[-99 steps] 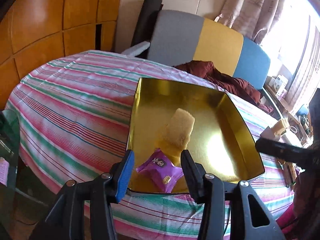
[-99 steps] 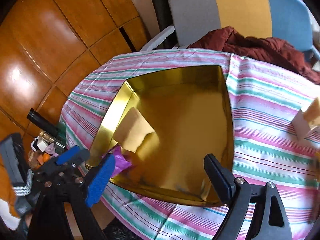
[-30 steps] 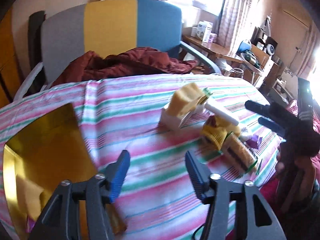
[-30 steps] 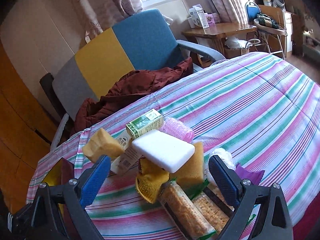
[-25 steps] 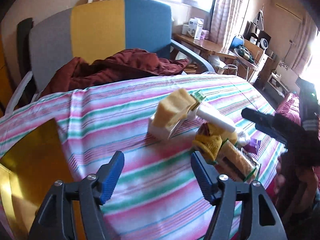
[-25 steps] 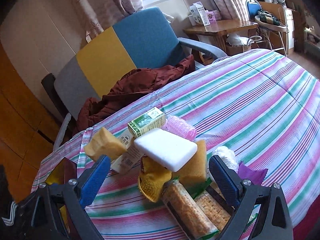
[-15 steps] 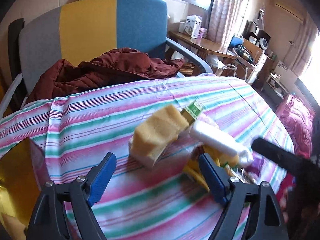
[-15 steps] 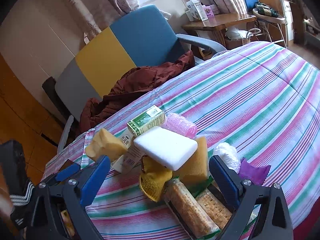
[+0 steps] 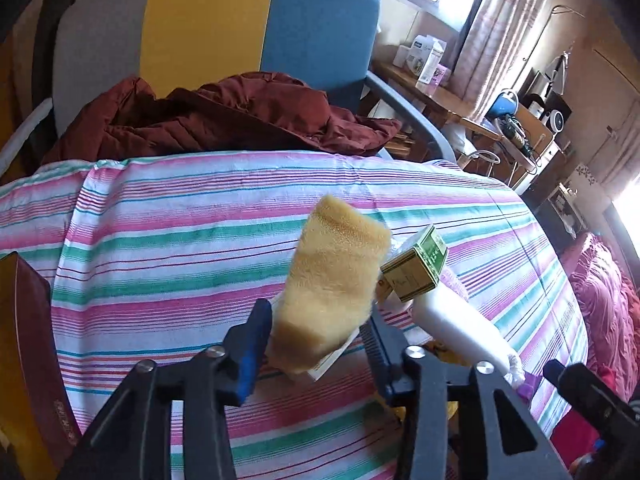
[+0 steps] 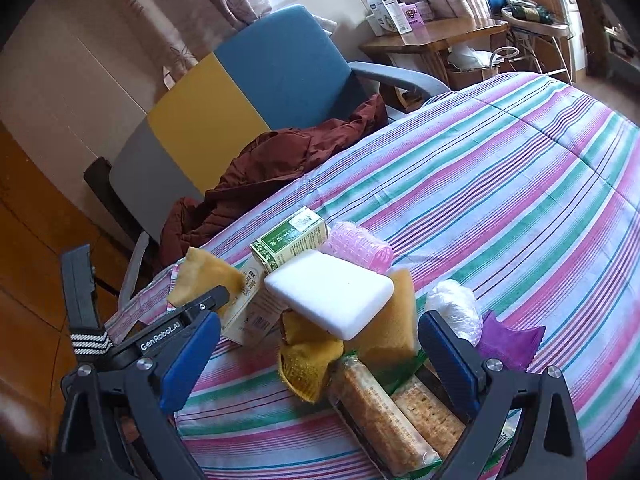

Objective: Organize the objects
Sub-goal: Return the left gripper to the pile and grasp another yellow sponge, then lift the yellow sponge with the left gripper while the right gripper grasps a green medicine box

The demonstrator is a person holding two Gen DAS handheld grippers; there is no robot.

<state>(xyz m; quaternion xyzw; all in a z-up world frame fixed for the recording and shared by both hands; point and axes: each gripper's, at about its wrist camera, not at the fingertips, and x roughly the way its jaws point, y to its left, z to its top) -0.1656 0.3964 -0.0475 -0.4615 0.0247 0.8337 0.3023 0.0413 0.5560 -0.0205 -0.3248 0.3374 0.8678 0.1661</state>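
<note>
Now left tongs (image 9: 316, 334) closing around yellow sponge (image 9: 334, 280); right tongs (image 10: 320, 354) apart.

Count of items on the striped cloth: three yellow sponges (image 10: 394, 320), one white foam block (image 10: 330, 292), one green carton (image 10: 290, 238), one pink roller (image 10: 360, 246), two cracker packs (image 10: 376, 412), at six o'clock.

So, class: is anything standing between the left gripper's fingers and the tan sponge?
Nothing visible does. The tan sponge already sits between the fingers of the left gripper, which are closing on it; the green box lies beside it, outside them.
</note>
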